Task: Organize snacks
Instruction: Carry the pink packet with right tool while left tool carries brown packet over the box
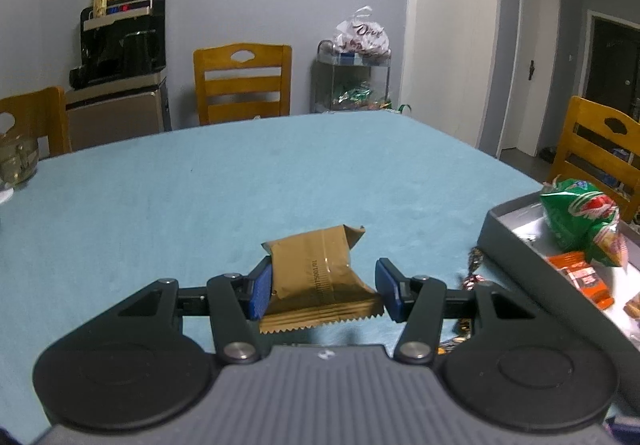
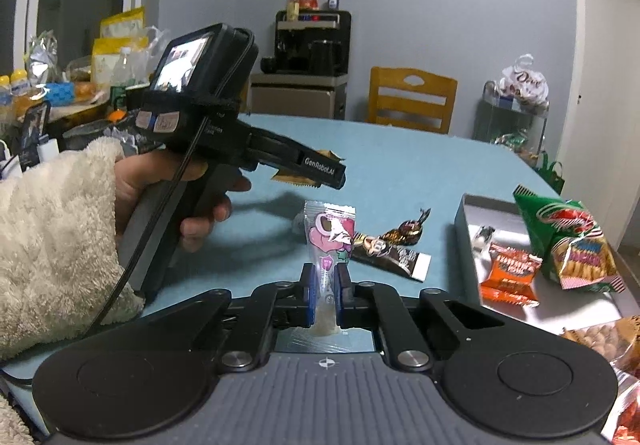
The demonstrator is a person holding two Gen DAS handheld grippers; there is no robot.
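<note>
Grey tray [image 2: 464, 221]: green snack bag [image 2: 568, 241], orange packet [image 2: 510, 277]. Left tongs [image 1: 324, 287] grasping gold packet [image 1: 316, 269], side marked "GenRobot.AI". Right tongs [image 2: 324, 295] clenched on pink-printed packet [image 2: 330, 241] over tabletop [image 2: 400, 165].

Left claw [image 1: 324, 287] half-spread, right claw [image 2: 324, 295] clamped

Ahead of the left hand-held gripper [image 1: 324, 287] the light-blue cloth tabletop [image 1: 240, 185] lay bare to its far edge. To its right stood the shallow grey cardboard box [image 1: 520, 245] wall, with dark twist-wrapped candies [image 1: 474, 269] lying between box and gripper.
</note>
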